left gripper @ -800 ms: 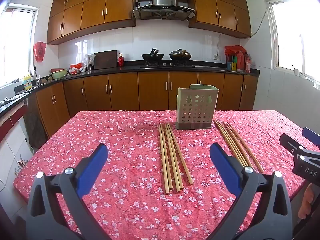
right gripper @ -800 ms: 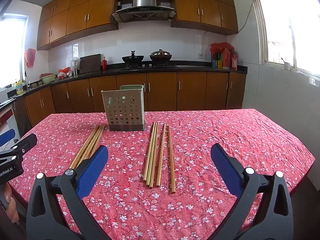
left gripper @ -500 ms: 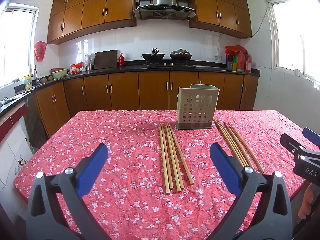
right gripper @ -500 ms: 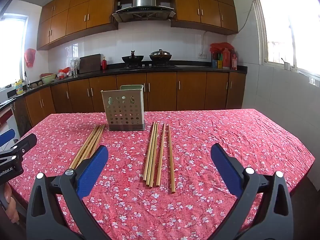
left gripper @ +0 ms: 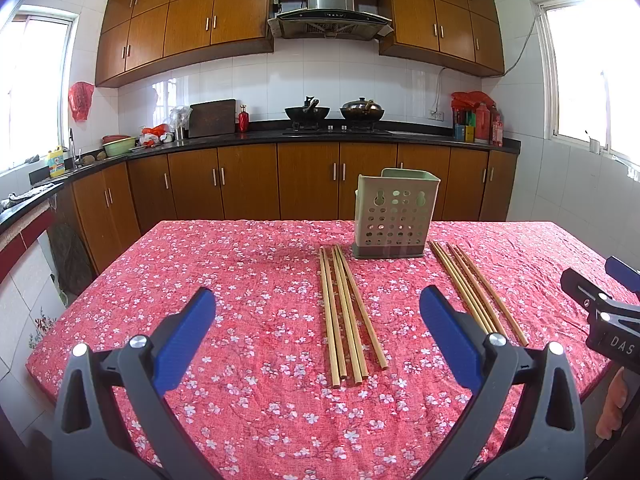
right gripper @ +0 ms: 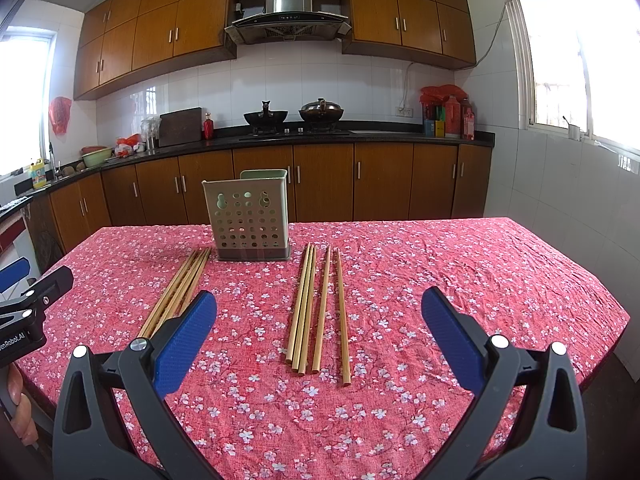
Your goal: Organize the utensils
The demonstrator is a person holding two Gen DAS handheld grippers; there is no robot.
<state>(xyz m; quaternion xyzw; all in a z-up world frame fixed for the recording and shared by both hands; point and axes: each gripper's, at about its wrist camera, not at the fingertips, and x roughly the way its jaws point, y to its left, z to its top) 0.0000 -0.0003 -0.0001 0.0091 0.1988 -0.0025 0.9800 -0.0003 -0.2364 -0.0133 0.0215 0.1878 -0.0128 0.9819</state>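
The holder (left gripper: 394, 216) stands upright on the red cloth (left gripper: 248, 280). One chopstick bundle (left gripper: 346, 312) lies left of the holder, another (right gripper: 316, 308) right of it. The left gripper (left gripper: 316, 320) hovers before the left bundle, jaws apart, gripping nothing. The right gripper (right gripper: 318, 320) hovers before the right bundle, likewise wide and empty.

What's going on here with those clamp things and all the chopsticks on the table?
A person holds a two-finger gripper in each hand above a table with a red flowered cloth. The left gripper and the right gripper are both open and hold nothing. Two bunches of chopsticks lie flat, the left bunch and the right bunch, on either side of a green holder with holes. No chopstick is picked up yet.
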